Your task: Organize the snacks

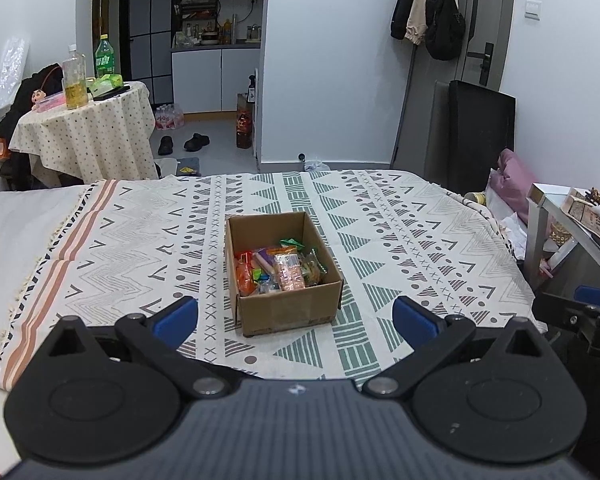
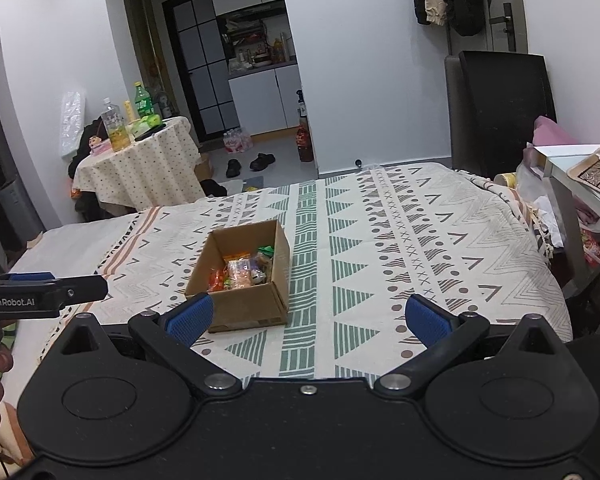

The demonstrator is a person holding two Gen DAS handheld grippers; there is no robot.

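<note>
Left wrist view: one open brown cardboard box [image 1: 284, 272] sits mid-bed on the patterned cotton bedspread [image 1: 400, 240], straight ahead of the left gripper [image 1: 296, 316], whose blue-padded fingers [image 1: 176, 318] are spread wide and empty. Inside lie crinkly plastic snack packets [image 1: 278, 270], roughly eight, too jumbled to count surely; they look light, soft and slippery, best pinched at a sealed edge.

Right wrist view: the same single box [image 2: 240, 280] lies ahead-left of the right gripper [image 2: 310, 318], likewise wide open and empty. Its thin card walls should flex, so lifting from both sides seems wise.
</note>
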